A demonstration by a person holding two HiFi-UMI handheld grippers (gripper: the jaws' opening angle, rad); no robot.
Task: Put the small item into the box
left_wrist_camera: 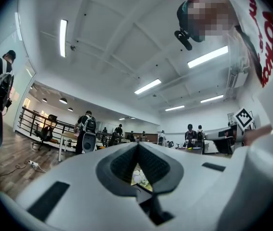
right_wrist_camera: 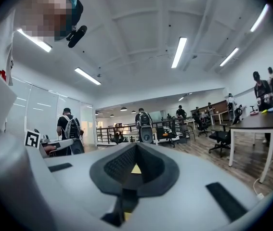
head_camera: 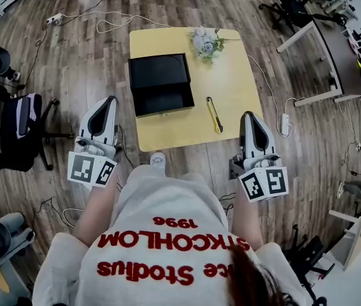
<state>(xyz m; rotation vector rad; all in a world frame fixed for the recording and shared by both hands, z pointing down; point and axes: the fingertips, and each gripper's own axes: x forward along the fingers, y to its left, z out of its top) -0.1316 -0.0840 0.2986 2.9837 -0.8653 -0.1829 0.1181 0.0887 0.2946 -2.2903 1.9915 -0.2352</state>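
Observation:
In the head view a black box [head_camera: 161, 85] lies open on the small yellow table [head_camera: 231, 88], its lid laid flat behind the tray. To its right lies a slim yellow and black item [head_camera: 214, 115], like a pen. My left gripper [head_camera: 111, 99] hovers off the table's front left corner, jaws together and empty. My right gripper [head_camera: 247, 114] sits at the front right corner, close to the slim item, shut with nothing in it. Both gripper views point up at the ceiling; the left gripper [left_wrist_camera: 137, 144] and the right gripper [right_wrist_camera: 136, 146] show closed tips.
A small bunch of pale flowers [head_camera: 205, 42] rests at the table's back edge. Cables and a power strip [head_camera: 285, 124] trail on the wood floor. Office chairs [head_camera: 21, 129] stand at the left, a desk [head_camera: 333, 50] at the right. Several people stand far off in the room.

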